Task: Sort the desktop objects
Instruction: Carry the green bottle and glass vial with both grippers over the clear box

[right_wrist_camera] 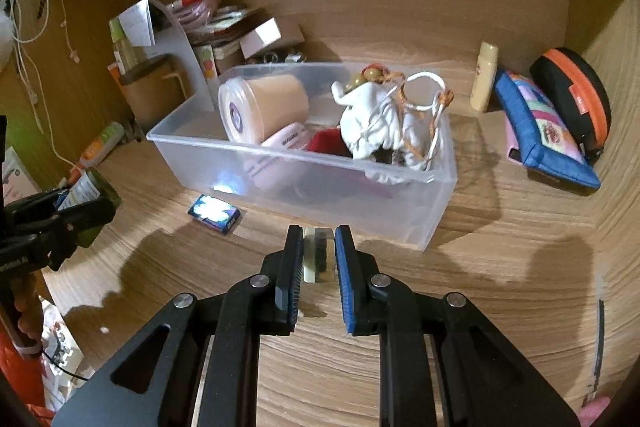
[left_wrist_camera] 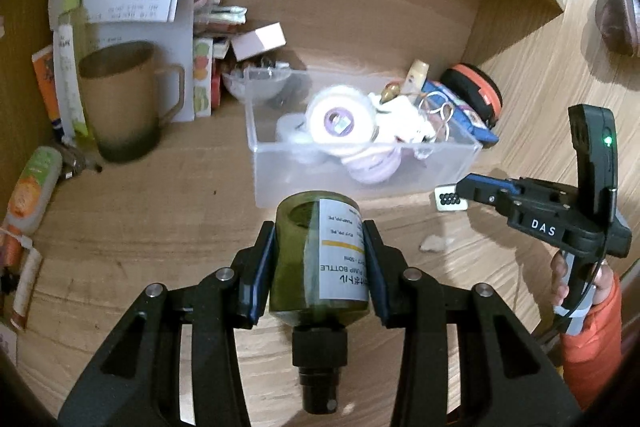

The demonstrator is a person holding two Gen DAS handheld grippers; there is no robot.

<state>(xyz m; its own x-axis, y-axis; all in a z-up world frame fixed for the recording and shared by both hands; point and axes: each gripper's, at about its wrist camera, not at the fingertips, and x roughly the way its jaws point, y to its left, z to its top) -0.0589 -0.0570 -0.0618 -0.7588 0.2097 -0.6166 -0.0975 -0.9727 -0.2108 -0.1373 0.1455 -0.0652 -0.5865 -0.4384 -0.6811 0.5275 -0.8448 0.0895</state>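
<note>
My left gripper is shut on a green pump bottle with a white label, held lying along the fingers just in front of the clear plastic box. My right gripper is shut on a small clear case of black beads, close to the box's near wall. The right gripper with the case shows in the left wrist view; the left gripper with the bottle shows at the right wrist view's left edge. The box holds a tape roll, white cloth and other small items.
A brown mug, papers and small boxes stand at the back left. A blue pouch, an orange-black case and a cream bottle lie right of the box. A small blue packet lies by the box's front.
</note>
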